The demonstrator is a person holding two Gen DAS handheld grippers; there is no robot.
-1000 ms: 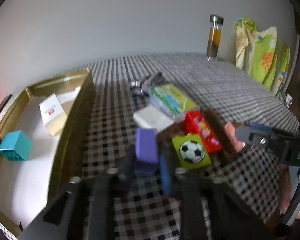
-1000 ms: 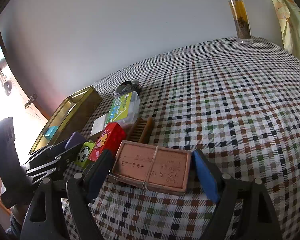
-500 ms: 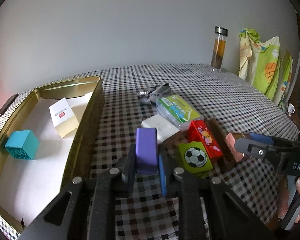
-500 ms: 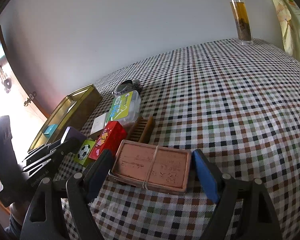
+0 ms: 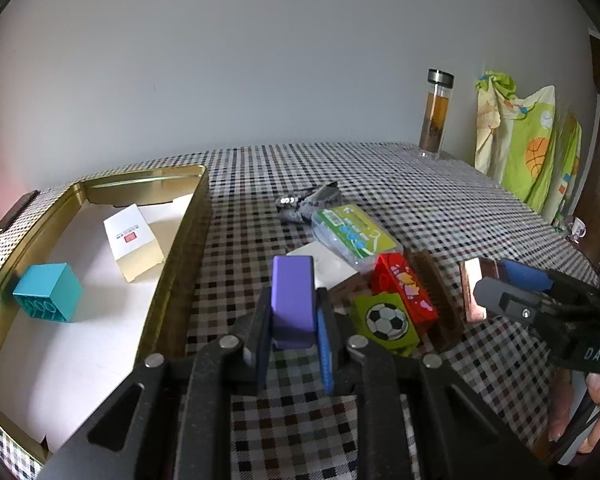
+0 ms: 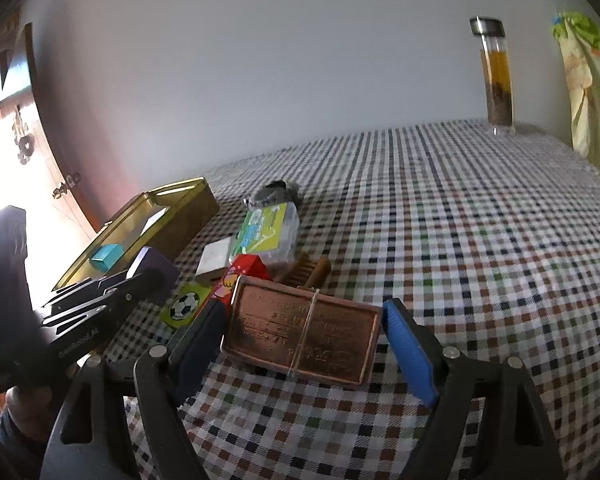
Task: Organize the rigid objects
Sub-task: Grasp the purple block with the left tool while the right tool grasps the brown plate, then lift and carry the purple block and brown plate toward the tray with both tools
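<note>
I have the left gripper (image 5: 293, 316) clenched on the purple block (image 5: 293, 300), pads on its two long side faces, and it hangs above the checked cloth (image 5: 440, 200) just right of the gold tin (image 5: 180, 248), clear of the pile. The block looks like light, hard plastic with smooth faces, so I judge it could slip if I tip it; the flat sides are the right place to pinch, low enough that it cannot pivot. The right gripper (image 6: 304, 340) brackets the copper slab (image 6: 302, 338), tied with a thin string; its left pad seems to touch the slab's end, but I see a sliver of gap at the blue right pad, so I cannot tell whether it truly grips. That slab looks dense and stiff, probably heavier than the toys, and I would take it across the short ends as now. The tin already holds a teal block (image 5: 48, 298) and a cream box (image 5: 134, 242), so the purple block likely goes in beside them.
</note>
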